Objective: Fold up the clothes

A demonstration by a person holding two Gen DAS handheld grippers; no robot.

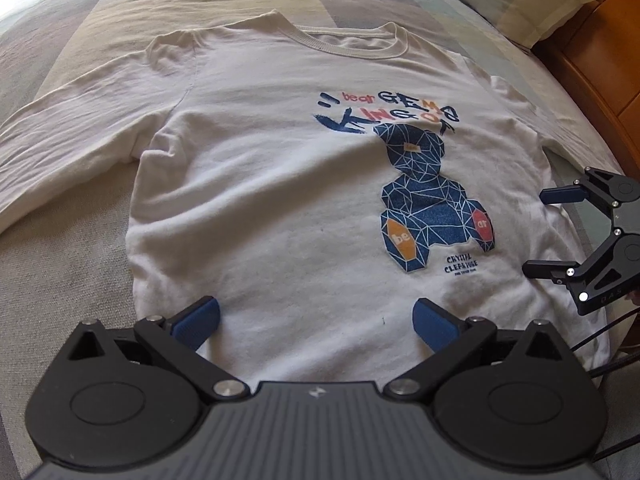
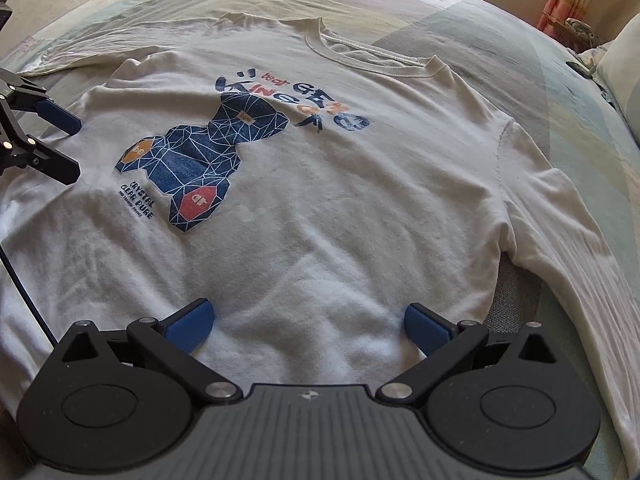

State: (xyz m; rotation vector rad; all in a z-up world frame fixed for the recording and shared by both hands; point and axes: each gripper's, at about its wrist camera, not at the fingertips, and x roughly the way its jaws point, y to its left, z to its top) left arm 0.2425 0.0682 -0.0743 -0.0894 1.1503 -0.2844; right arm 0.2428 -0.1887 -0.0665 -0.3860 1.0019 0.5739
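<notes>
Hovering grippers (image 1: 316, 320) (image 2: 308, 322) (agape) — shirt (image 1: 260, 200) flat.

White bear-print shirt (image 1: 280, 200) flat, face-up

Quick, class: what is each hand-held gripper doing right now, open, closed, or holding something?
Left hand-held gripper: open, holding nothing, above the white shirt's lower part.
Right hand-held gripper: open, holding nothing, also over the shirt.

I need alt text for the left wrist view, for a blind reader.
A white long-sleeved shirt with a blue bear print lies flat, front up, on a bed. The open left gripper hovers over its hem; the right gripper, also open, is at the right edge.
</notes>
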